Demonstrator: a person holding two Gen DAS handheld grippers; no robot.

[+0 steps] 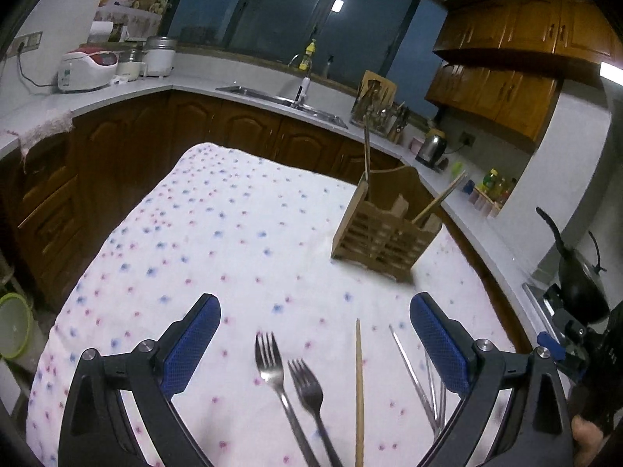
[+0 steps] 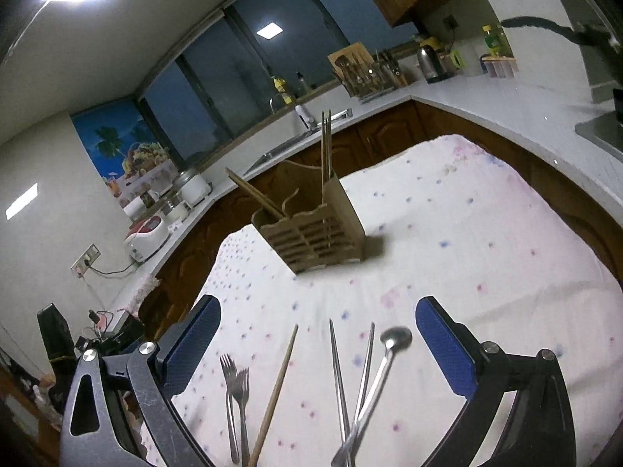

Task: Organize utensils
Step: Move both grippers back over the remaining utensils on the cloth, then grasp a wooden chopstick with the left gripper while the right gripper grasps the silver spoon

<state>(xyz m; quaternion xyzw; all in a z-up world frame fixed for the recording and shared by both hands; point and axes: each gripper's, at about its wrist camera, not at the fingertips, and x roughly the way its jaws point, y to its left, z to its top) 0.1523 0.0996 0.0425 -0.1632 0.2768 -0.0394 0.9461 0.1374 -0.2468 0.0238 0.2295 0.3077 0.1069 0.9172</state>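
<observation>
Left tool (image 1: 315,311): blue textured pads on black arms, jaws spread wide, nothing between them; hovers over the forks.
Right tool (image 2: 317,313): same build, jaws wide apart and empty, above the metal chopsticks and spoon.
Forks (image 1: 288,381): two steel ones, lying side by side, tines toward the caddy.
Wooden chopstick (image 1: 359,389): one, pale and tapered, flat on the cloth just right of the forks.
Metal chopsticks (image 2: 350,373): thin silver rods, loosely crossed with the spoon.
Spoon (image 2: 395,338): steel, round bowl.
Utensil caddy (image 2: 315,229): slatted wood with compartments, upright farther back; wooden chopsticks stand in it, one leaning.
Tabletop (image 1: 218,233): white cloth dotted with small pink and blue flowers.
Room: kitchen with brown wood cabinets (image 1: 506,85), pale counter, steel sink (image 1: 280,99), dark window.
</observation>
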